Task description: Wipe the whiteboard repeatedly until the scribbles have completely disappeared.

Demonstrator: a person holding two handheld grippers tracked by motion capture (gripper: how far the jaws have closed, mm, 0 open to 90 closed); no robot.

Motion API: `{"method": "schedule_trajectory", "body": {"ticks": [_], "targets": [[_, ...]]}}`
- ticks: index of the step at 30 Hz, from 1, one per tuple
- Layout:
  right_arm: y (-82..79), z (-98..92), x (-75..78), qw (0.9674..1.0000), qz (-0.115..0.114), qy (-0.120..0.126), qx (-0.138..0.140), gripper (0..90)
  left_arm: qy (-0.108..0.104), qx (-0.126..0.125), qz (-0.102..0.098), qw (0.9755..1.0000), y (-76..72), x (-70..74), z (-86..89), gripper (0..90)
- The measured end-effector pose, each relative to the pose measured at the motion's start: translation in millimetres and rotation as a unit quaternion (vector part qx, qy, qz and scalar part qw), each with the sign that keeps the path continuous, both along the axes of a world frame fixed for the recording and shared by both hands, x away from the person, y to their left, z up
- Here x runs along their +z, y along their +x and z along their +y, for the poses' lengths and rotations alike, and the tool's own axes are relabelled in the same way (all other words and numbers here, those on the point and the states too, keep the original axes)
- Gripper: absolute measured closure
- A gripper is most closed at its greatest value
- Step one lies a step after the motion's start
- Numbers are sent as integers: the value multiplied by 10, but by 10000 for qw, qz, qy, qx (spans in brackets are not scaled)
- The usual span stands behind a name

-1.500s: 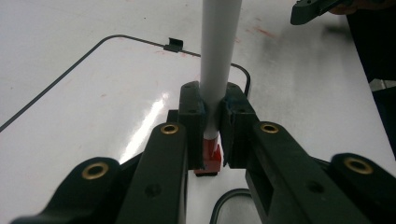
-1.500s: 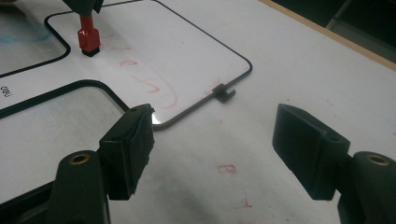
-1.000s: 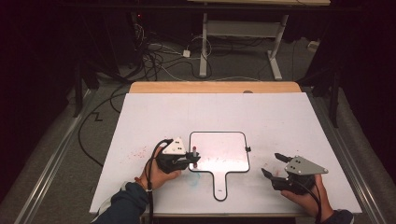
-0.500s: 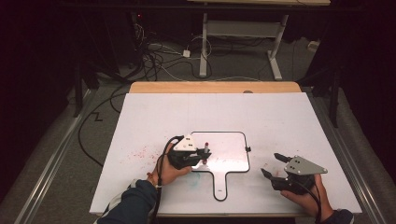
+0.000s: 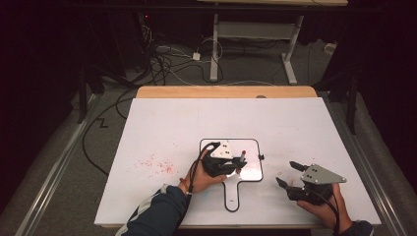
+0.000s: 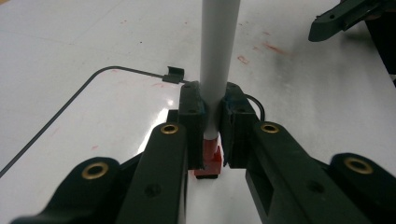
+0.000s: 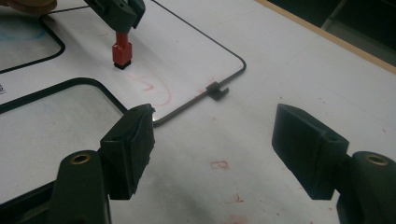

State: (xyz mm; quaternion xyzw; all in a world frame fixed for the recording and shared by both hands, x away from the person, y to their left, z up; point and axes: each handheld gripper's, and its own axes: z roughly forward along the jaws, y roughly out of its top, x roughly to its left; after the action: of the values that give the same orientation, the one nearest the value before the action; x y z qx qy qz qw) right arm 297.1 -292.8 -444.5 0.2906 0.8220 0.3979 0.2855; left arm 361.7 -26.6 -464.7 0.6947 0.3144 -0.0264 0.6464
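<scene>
A small whiteboard (image 5: 248,147) with a black rim and a handle (image 5: 231,196) lies on the white table (image 5: 196,118). My left gripper (image 5: 237,164) is over the board, shut on a marker (image 6: 217,56) with a white barrel. The marker stands upright, its red end (image 7: 121,53) down on the board (image 7: 187,56). A faint red stroke (image 7: 154,91) lies beside it. My right gripper (image 5: 286,173) rests right of the board, open, with only bare table between its fingers (image 7: 133,140).
A black clip (image 5: 260,157) sits on the board's right rim. Red smudges (image 5: 157,164) mark the table left of the board. The table's wooden far edge (image 5: 226,92) faces a floor with cables (image 5: 162,59) and a desk frame (image 5: 251,34).
My left gripper has moved right with the marker, from the board's left rim to over its middle. The right gripper has stayed put.
</scene>
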Motion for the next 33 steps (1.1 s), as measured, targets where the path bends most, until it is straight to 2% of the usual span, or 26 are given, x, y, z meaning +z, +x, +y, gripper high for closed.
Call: {"method": "schedule_trajectory", "body": {"ticks": [5, 8, 9, 10, 15, 17, 22, 25, 27, 29, 30, 31, 33], "targets": [[5, -20, 8, 10000, -18, -2, -8, 305, 141, 23, 48, 9999, 0, 22, 114, 788], [5, -24, 11, 10000, -11, 25, -35, 305, 160, 132, 115, 9997, 23, 25, 277, 788], [6, -25, 13, 10000, -11, 34, -38, 305, 211, 202, 125, 9995, 30, 28, 392, 788], [5, -25, 15, 10000, -20, 37, -38, 306, 211, 202, 125, 9995, 30, 28, 392, 789], [12, -7, 12, 10000, -18, 16, -20, 305, 206, 411, 213, 9987, 20, 27, 635, 788], [13, -3, 11, 10000, -17, 4, -2, 305, 246, 513, 185, 9982, 14, 24, 725, 788], [18, 19, 7, 10000, -11, -1, 24, 304, 173, 788, 232, 9965, 22, 12, 921, 788], [22, 24, 7, 10000, -4, 7, 21, 304, 94, 831, 215, 9963, 49, 1, 896, 788], [21, 26, 9, 10000, -12, 1, 21, 305, 62, 796, 167, 9967, 66, -4, 820, 788], [21, 24, 10, 10000, -14, 4, 23, 305, 39, 741, 150, 9971, 80, -5, 713, 789], [21, 24, 9, 10000, -12, 6, 20, 305, 80, 625, 106, 9980, 95, 0, 591, 789], [21, 22, 8, 10000, -4, 10, 23, 305, 80, 625, 106, 9980, 95, 0, 591, 789], [22, 17, 5, 10000, -3, -8, 33, 305, 69, 522, 102, 9986, 109, 3, 464, 788]]}}
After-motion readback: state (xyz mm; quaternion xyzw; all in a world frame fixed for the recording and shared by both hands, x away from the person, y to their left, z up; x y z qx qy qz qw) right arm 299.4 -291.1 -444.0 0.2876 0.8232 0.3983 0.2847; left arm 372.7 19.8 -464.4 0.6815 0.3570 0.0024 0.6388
